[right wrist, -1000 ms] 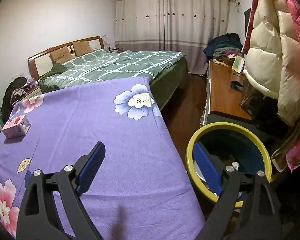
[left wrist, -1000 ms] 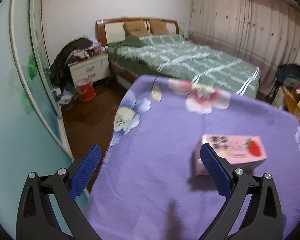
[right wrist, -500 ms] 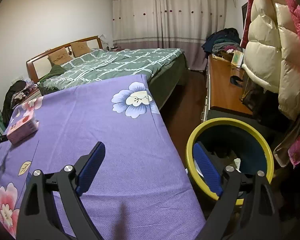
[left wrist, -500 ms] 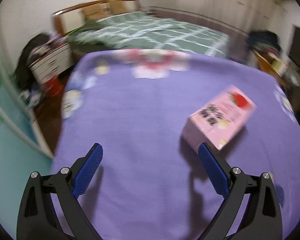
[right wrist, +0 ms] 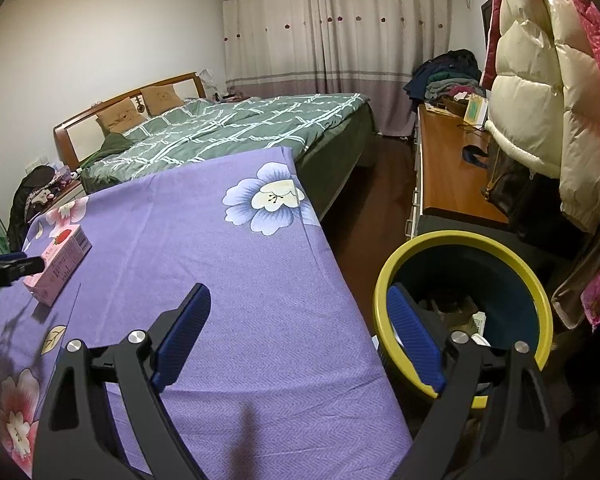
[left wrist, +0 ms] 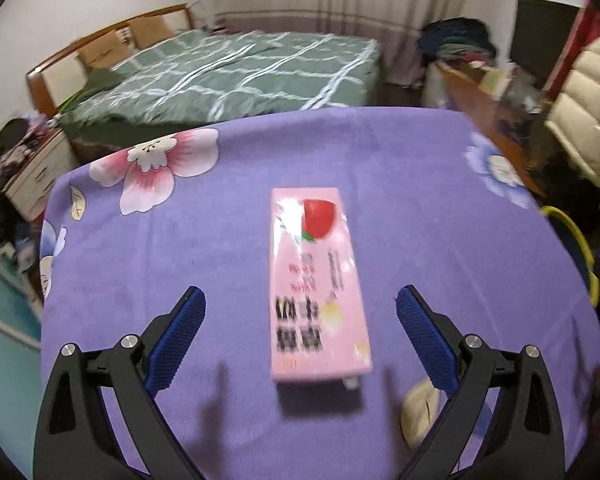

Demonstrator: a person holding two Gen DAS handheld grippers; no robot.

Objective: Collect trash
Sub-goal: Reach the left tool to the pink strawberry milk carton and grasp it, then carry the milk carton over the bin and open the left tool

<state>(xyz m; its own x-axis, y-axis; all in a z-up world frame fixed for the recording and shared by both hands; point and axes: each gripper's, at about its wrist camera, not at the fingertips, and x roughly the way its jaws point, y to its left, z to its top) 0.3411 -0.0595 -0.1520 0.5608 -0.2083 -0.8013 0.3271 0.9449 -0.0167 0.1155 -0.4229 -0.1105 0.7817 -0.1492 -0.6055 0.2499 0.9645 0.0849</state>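
Left wrist view: the left gripper (left wrist: 300, 320) is hovering over a purple floral tablecloth (left wrist: 440, 240), jaws standing wide apart. A pink strawberry-print carton (left wrist: 316, 280) is lying flat on the cloth between the two blue pads (left wrist: 176, 336), touching neither. Right wrist view: the right gripper (right wrist: 300, 336) is hanging above the cloth's near edge, jaws likewise apart and holding nothing. A yellow-rimmed blue bin (right wrist: 536, 280) is standing on the floor just beside the table, with scraps inside. The carton (right wrist: 58, 264) is resting well away, near the far left.
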